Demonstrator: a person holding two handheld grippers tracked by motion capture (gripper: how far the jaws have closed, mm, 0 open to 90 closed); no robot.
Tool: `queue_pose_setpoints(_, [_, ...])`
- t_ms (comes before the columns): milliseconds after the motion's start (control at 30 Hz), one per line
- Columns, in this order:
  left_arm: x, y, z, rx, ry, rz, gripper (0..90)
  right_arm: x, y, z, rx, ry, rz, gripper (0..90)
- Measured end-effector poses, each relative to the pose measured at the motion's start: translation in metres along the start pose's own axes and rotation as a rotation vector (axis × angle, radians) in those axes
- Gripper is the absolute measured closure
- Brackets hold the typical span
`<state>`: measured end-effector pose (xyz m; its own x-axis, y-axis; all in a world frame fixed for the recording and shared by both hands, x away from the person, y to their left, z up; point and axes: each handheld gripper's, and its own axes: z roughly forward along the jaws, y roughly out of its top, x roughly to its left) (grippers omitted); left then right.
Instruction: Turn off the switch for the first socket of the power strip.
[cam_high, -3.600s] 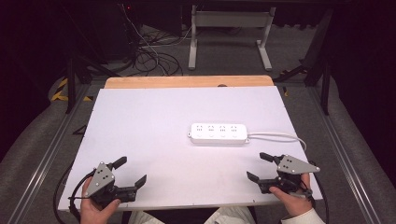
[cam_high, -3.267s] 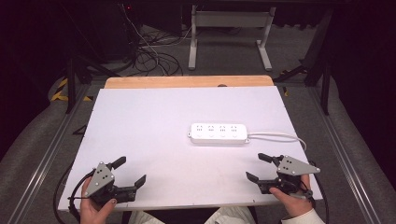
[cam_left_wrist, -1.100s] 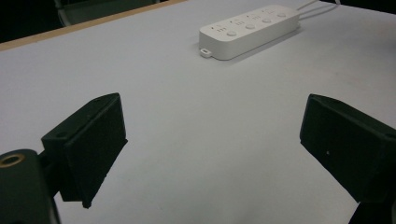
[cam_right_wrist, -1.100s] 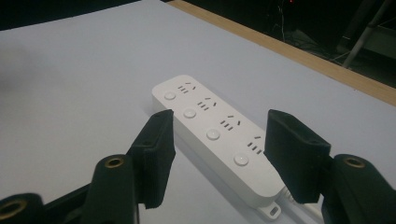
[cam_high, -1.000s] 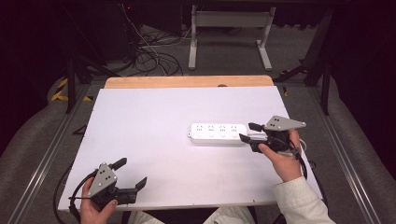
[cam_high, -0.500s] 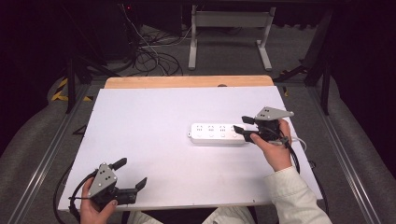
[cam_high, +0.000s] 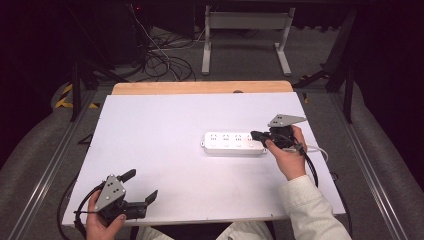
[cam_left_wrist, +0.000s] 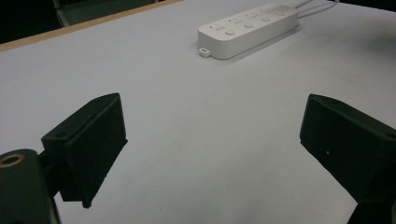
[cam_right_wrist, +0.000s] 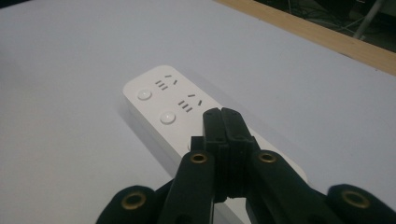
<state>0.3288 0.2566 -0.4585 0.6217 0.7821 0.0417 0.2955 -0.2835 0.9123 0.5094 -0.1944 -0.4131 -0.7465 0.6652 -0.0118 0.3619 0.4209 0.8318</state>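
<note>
White power strip (cam_high: 234, 143) under right gripper (cam_right_wrist: 221, 114) | fingers pressed together, empty | left gripper (cam_high: 141, 186) wide apart, far off

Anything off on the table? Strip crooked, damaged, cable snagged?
Nothing stands out. The power strip lies flat and intact on the white table, roughly square to its edges. The right gripper is over it with jaws shut; the left gripper sits open near the front edge.

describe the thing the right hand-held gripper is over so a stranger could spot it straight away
Start at the white table with the wooden strip along its far edge. Right of its middle lies a long white power strip, lengthwise across the table, its cord leaving the right end. It is the only loose object there, with a row of round buttons and sockets, and the shut right hand-held gripper is at its right end.
</note>
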Motion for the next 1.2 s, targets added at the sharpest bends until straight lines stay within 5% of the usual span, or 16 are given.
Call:
queue_pose_setpoints(567, [0.0,0.0,0.0,0.002,0.003,0.0,7.7,-0.004,-0.008,0.025,0.115,-0.056,-0.025,90.0])
queue_pose_setpoints(1200, [0.0,0.0,0.0,0.004,0.004,-0.004,7.4,-0.006,-0.018,0.039,0.195,-0.048,-0.027,90.0])
